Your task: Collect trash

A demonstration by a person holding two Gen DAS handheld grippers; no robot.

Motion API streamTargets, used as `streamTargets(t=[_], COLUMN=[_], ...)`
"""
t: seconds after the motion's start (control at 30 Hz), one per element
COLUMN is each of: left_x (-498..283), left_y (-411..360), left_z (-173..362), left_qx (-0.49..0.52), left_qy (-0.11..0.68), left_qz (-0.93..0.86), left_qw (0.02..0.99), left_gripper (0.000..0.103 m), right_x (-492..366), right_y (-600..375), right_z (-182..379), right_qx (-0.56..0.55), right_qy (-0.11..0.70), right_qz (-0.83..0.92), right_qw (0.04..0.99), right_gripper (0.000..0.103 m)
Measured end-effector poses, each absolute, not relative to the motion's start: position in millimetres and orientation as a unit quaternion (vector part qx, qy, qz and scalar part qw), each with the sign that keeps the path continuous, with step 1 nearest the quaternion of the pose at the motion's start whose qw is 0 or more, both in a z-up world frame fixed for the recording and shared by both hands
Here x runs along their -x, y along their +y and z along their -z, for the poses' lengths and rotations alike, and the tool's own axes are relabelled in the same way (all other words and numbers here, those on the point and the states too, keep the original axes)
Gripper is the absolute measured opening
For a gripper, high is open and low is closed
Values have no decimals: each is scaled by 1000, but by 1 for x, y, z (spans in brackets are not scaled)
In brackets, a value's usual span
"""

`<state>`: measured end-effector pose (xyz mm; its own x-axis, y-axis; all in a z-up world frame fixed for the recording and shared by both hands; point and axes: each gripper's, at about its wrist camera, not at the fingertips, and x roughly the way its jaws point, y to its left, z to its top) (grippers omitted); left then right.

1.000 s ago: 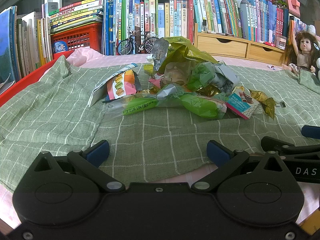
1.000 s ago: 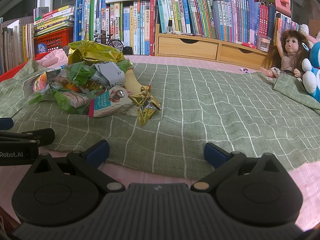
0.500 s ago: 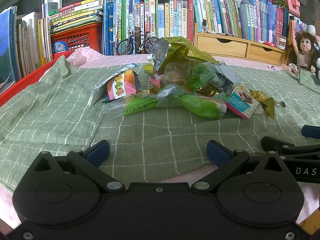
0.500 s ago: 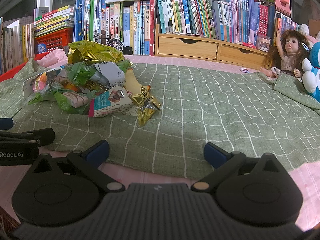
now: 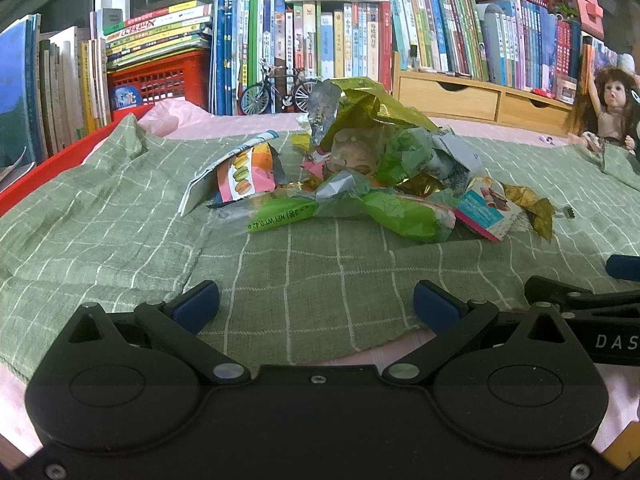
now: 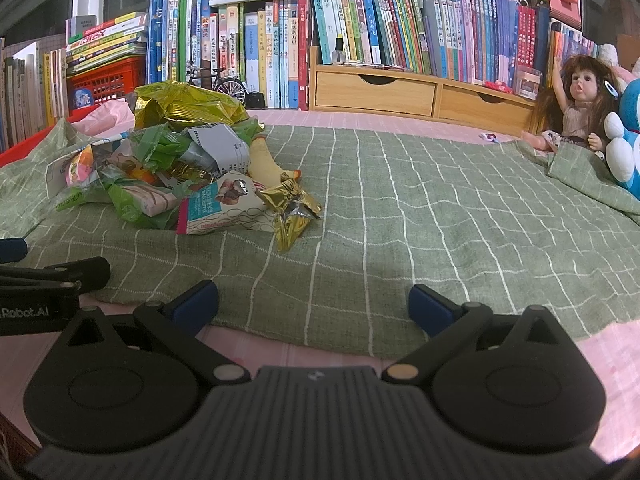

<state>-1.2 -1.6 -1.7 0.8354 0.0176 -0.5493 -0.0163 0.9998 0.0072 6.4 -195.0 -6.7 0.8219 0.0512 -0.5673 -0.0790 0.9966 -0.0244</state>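
A heap of crumpled snack wrappers [image 5: 372,176] lies on the green checked cloth [image 5: 120,216], straight ahead in the left wrist view. The same heap of wrappers [image 6: 172,168] sits to the left in the right wrist view, with a gold foil wrapper [image 6: 292,212] at its near right edge. My left gripper [image 5: 316,306] stands open near the cloth's front edge, well short of the heap, nothing between its fingers. My right gripper [image 6: 314,306] is open and empty too, over the cloth's front edge to the right of the heap.
Rows of books [image 5: 340,40] and a red crate [image 5: 160,80] line the back. A toy bicycle [image 5: 278,92] and wooden drawers [image 6: 400,92] stand behind the cloth. A doll [image 6: 576,100] and a blue plush toy [image 6: 628,140] sit at the right. A red tray edge [image 5: 52,168] runs along the left.
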Motion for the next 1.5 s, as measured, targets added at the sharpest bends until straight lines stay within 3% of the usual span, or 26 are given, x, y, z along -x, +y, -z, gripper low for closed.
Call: streamTargets(t=[0.67,0.87,1.17,1.37,1.5], left_x=[-1,6,-4,-21,-29], left_y=[-2,-1,8,18,18], left_z=[-5,-22,-43,-39,-34], left_qx=[-5,-17,46,124,148], left_qy=[300,254,253,287,294], left_qz=[-3,22,84,107,107], left_qw=[954,967,963,944,938], left_gripper=[103,96,60,55,55], right_x=[-12,-4,-29,-54,-69], right_y=[-197,-202,-204,-210,-214], right_z=[3,-12,-34,-32,-23], right_qx=[22,6,-4,-25,-53], right_qy=[314,278,272,294,325], right_qz=[-47,-78,-86,-87,-96], right_qw=[948,957,959,952,939], right_gripper=[103,101,82,68,49])
